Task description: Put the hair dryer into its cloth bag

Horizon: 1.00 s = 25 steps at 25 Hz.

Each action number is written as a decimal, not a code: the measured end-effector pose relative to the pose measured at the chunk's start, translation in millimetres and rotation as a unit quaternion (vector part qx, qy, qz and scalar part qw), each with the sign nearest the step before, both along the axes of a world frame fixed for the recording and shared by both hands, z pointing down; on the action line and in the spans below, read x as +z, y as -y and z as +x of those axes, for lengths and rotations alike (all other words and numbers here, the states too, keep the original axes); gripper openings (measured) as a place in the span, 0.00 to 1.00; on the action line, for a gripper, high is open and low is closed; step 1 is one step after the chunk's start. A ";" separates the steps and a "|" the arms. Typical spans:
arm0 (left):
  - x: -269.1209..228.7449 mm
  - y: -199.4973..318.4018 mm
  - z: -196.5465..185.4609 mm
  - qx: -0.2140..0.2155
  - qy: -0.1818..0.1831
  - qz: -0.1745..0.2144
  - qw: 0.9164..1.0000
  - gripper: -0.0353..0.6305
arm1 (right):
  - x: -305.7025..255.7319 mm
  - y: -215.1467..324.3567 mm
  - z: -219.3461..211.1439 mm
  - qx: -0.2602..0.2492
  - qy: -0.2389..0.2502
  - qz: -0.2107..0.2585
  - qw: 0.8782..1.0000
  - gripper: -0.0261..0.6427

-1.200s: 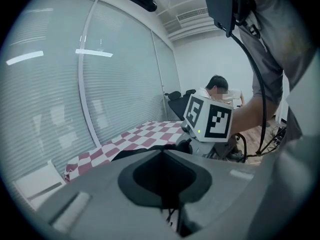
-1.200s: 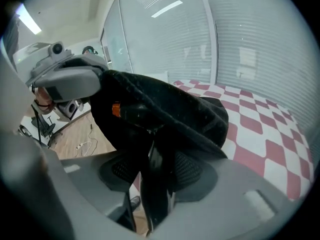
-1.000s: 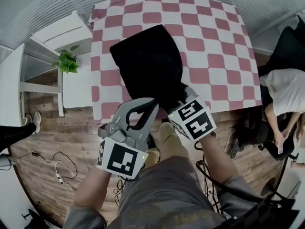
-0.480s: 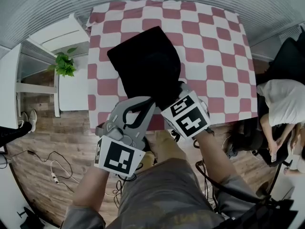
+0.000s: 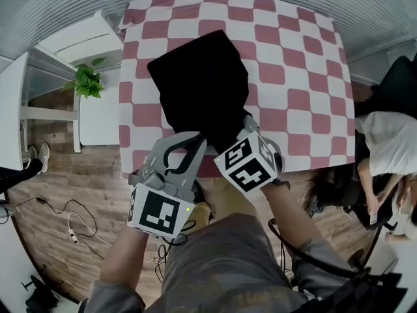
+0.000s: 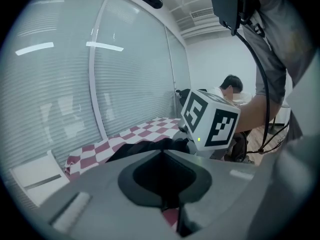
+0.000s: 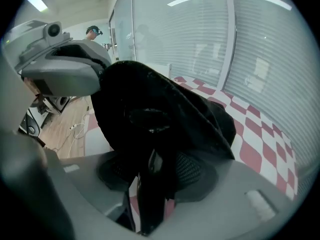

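Right jaws: The right gripper (image 7: 150, 181) has its jaws partly open and closed on the shiny black handle of the hair dryer (image 7: 148, 204). They have just opened a little wider, with the hair dryer between them.
Left jaws: The left gripper (image 6: 161, 153) has its jaws pressed together on the edge of the bag (image 5: 202, 87). They hold that edge up off the worktop (image 5: 293, 77).
Hair dryer: Most of it is hidden under the black cloth. Only the bit by the right jaws shows.
Bag: It is black and soft. It lies on the worktop, and its near end is by both grippers. The cloth hangs over the right jaws like a tent.
Grippers: They sit side by side at the near edge of the worktop, the left one just beside the right one.
Worktop: It has a red and white checked cloth on it.
Around: A small green plant (image 5: 86, 82) is beside a white shelf (image 5: 78, 41) on the left. A person (image 5: 391, 132) sits well off to the right. The floor (image 5: 85, 188) is wood, with cables (image 5: 71, 223) on it.
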<state>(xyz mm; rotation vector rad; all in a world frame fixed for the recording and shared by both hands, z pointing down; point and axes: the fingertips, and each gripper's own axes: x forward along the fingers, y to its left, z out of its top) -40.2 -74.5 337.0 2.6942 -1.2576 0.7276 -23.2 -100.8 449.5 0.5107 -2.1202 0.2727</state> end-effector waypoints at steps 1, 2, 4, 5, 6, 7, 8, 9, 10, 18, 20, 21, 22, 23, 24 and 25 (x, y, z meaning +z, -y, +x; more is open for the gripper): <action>3.2 -2.4 -2.4 -0.002 0.000 -0.004 1.000 0.07 | 2.6 -1.3 -0.7 0.000 0.002 0.004 1.000 0.38; 5.4 -4.5 -4.0 -0.003 -0.001 -0.007 1.000 0.07 | 4.2 -2.4 -1.4 0.002 0.007 0.005 1.000 0.39; 7.7 -6.8 -4.6 -0.001 0.000 -0.008 1.000 0.07 | 5.0 -4.0 -1.9 0.006 0.018 0.006 1.000 0.39; 8.6 -7.4 -4.1 0.000 0.001 -0.007 1.000 0.07 | 5.7 -5.5 -0.7 0.005 0.018 0.007 1.000 0.39; 9.0 -7.7 -3.5 0.002 0.004 -0.005 1.000 0.07 | 7.1 -8.1 1.8 0.001 0.015 0.008 1.000 0.40; 8.5 -7.4 -3.1 0.005 0.008 -0.001 1.000 0.07 | 8.9 -11.3 5.6 -0.003 0.009 0.009 1.000 0.42; 7.7 -6.9 -3.0 0.008 0.011 0.003 1.000 0.07 | 10.1 -14.7 10.6 -0.006 0.005 0.010 1.000 0.44; 7.2 -6.6 -3.2 0.009 0.012 0.006 1.000 0.07 | 10.3 -18.0 16.5 -0.007 0.004 0.010 1.000 0.45; 6.9 -6.5 -3.7 0.008 0.012 0.008 1.000 0.07 | 9.7 -21.2 22.8 -0.005 0.005 0.011 1.000 0.45; 6.5 -7.8 -6.0 0.017 0.023 0.011 1.000 0.07 | 23.3 -47.6 55.5 0.016 0.001 -0.001 1.000 0.31; 8.5 -10.5 -3.2 0.026 0.031 0.006 0.999 0.07 | 25.1 -48.6 56.7 0.020 -0.001 -0.001 1.000 0.29; 10.7 -12.8 -1.9 0.029 0.031 0.002 0.999 0.07 | 23.9 -48.1 57.2 0.021 -0.002 -0.001 1.000 0.29; 13.5 -15.4 -1.1 0.030 0.028 -0.003 0.999 0.07 | 21.7 -47.4 57.2 0.022 -0.004 -0.002 1.000 0.29; 16.2 -17.9 -1.1 0.032 0.025 -0.009 0.999 0.07 | 19.2 -46.7 56.4 0.023 -0.004 -0.004 1.000 0.29; 18.5 -19.8 -1.6 0.034 0.024 -0.013 0.999 0.07 | 16.7 -46.1 55.0 0.024 -0.003 -0.008 1.000 0.29; 20.2 -21.2 -2.2 0.036 0.025 -0.016 0.999 0.07 | 14.2 -45.8 53.3 0.026 -0.002 -0.013 1.000 0.29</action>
